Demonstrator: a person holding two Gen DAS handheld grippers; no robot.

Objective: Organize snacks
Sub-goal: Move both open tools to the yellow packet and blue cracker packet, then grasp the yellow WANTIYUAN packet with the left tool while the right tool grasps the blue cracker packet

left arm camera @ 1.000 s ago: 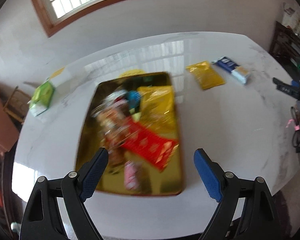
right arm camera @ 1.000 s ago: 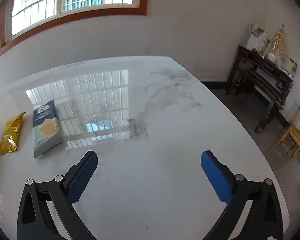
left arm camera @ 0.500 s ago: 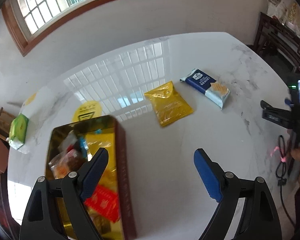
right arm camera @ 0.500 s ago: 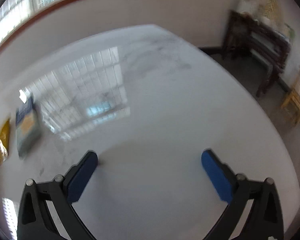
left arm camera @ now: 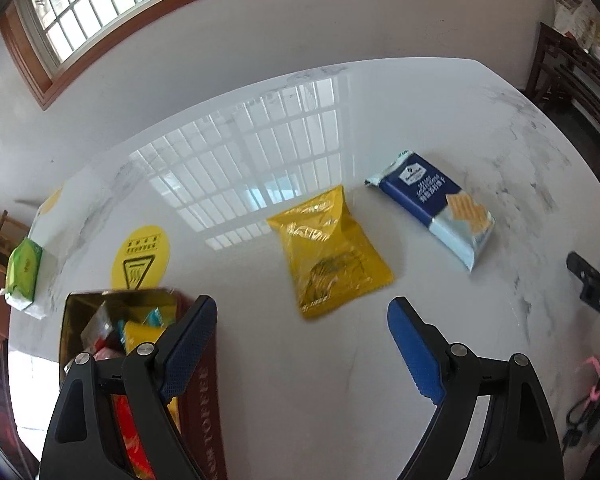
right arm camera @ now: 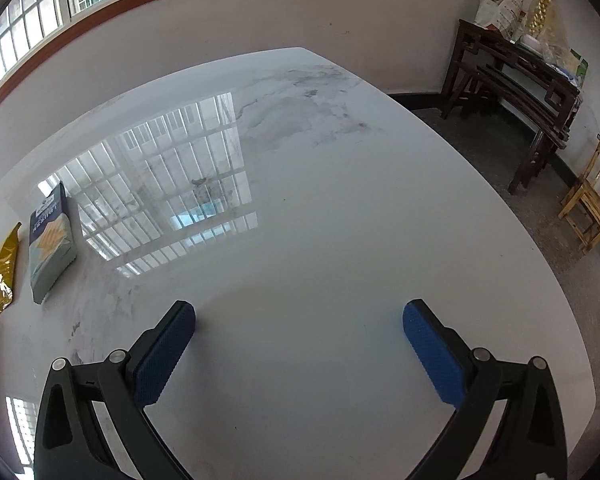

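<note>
My left gripper (left arm camera: pixel 300 340) is open above the white marble table (left arm camera: pixel 480 128), with nothing between its blue pads. Just beyond its fingertips lies a yellow foil snack bag (left arm camera: pixel 328 252). To the right of that bag rests a blue and white cracker pack (left arm camera: pixel 436 212). A gold box (left arm camera: pixel 140 344) holding several snacks sits under the left finger at the lower left. My right gripper (right arm camera: pixel 299 344) is open over bare table, holding nothing. In the right wrist view the cracker pack (right arm camera: pixel 51 240) and the yellow bag (right arm camera: pixel 4 268) lie at the far left.
A green packet (left arm camera: pixel 23 268) on a white box and a round yellow sticker (left arm camera: pixel 140 258) sit at the table's left. The other gripper's tip (left arm camera: pixel 592 284) shows at the right edge. A dark wooden bench (right arm camera: pixel 516 80) and a small wooden chair (right arm camera: pixel 592 196) stand beyond the table.
The left gripper has swept right, off the gold box and toward the yellow bag, which now lies just ahead of it. The right gripper shifted slightly and tilted; both stay open.
</note>
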